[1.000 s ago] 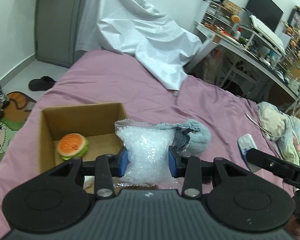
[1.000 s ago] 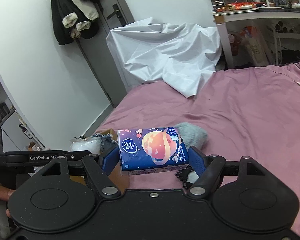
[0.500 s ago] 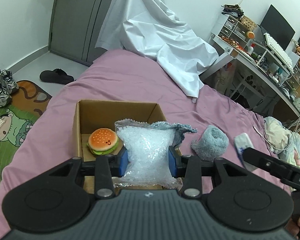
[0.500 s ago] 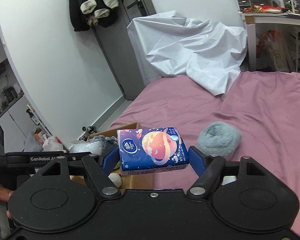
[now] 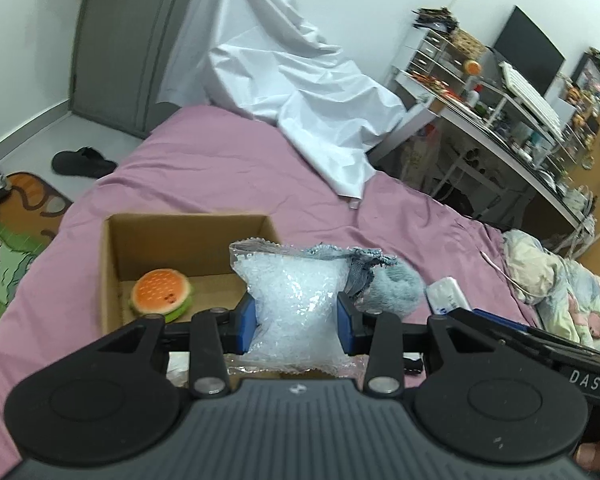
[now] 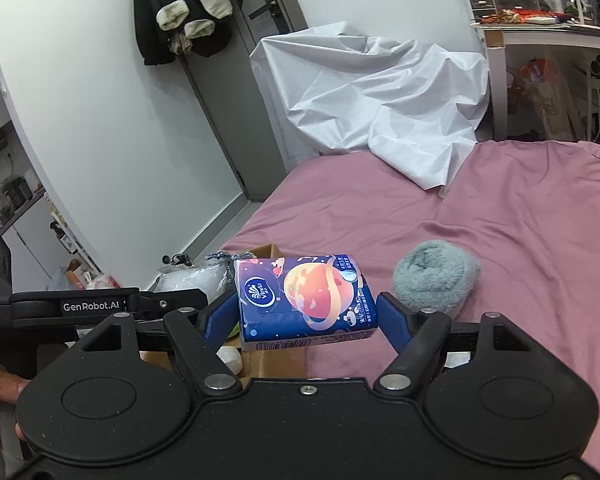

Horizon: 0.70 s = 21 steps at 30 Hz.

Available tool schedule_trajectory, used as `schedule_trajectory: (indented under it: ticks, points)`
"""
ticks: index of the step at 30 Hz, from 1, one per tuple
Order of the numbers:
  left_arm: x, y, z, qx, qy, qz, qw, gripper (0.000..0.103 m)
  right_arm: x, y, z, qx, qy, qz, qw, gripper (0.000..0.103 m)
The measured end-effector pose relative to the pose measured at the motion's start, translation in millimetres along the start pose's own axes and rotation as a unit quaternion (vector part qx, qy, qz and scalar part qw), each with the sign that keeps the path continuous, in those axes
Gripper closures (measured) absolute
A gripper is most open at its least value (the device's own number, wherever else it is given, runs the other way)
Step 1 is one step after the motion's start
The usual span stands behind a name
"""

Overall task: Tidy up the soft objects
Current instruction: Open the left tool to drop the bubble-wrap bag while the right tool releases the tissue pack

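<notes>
The left gripper (image 5: 296,322) was clamped on a clear bag (image 5: 294,304) of white pellets, its blue pads (image 5: 247,322) pressing in on both sides, with a scrap of blue-grey cloth (image 5: 358,264) at the bag's top. The bag was held above the near right corner of an open cardboard box (image 5: 148,236) that stood on the pink bed (image 5: 228,168), towards its left edge. Inside the box, at the near left, lay a plush burger (image 5: 162,296).

The right gripper (image 6: 306,318) held a blue tissue pack (image 6: 304,300) printed with an orange planet, tilted a little, gripped from both sides by the blue pads (image 6: 394,326). The pack hung over the box's (image 6: 276,356) right edge, above the bed (image 6: 500,220). A small white lump (image 6: 230,358) showed just below the pack, inside the box. The bag (image 6: 192,278) and the left gripper's arm showed just left of the pack.

A fluffy grey ball (image 6: 434,280) lay on the bed just right of the box, near both grippers and touched by neither. A white sheet (image 5: 296,92) was heaped at the bed's far edge. A patterned blanket (image 5: 556,280) lay crumpled at the bed's right edge.
</notes>
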<state>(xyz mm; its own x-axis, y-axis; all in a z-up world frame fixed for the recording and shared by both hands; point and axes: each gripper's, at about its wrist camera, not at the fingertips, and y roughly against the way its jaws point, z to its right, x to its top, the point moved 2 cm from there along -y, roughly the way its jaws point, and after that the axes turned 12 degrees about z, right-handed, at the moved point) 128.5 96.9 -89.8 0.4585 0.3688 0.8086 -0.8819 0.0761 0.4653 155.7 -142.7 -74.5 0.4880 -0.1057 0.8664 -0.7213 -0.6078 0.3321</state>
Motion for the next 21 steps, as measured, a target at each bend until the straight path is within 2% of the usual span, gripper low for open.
schedule_trajectory:
  ticks: [3, 7, 14, 17, 21]
  points:
    - [-5.0, -10.4, 10.5, 0.001, -0.046, -0.023, 0.9987, 0.064, -0.6, -1.3, 0.7, 0.001, -0.001, -0.001, 1.0, 0.031]
    - [-14.5, -20.2, 19.7, 0.026, -0.126, -0.05, 0.9904, 0.063, -1.5, -5.1, -2.2, 0.008, -0.001, -0.004, 1.0, 0.031]
    - [-20.4, -28.4, 7.8, 0.049, -0.15, -0.078, 0.9843, 0.062, -4.8, -18.3, -10.4, 0.022, 0.0, -0.013, 1.0, 0.031]
    - [-21.4, -31.6, 2.1, 0.056, -0.142, -0.087, 0.9844, 0.057, -3.8, -22.4, -13.9, 0.028, 0.002, -0.013, 1.0, 0.031]
    - [-18.8, -31.6, -5.7, 0.064, -0.129, -0.083, 0.9861, 0.034, -2.9, -28.1, -18.0, 0.031, 0.005, -0.015, 0.999, 0.031]
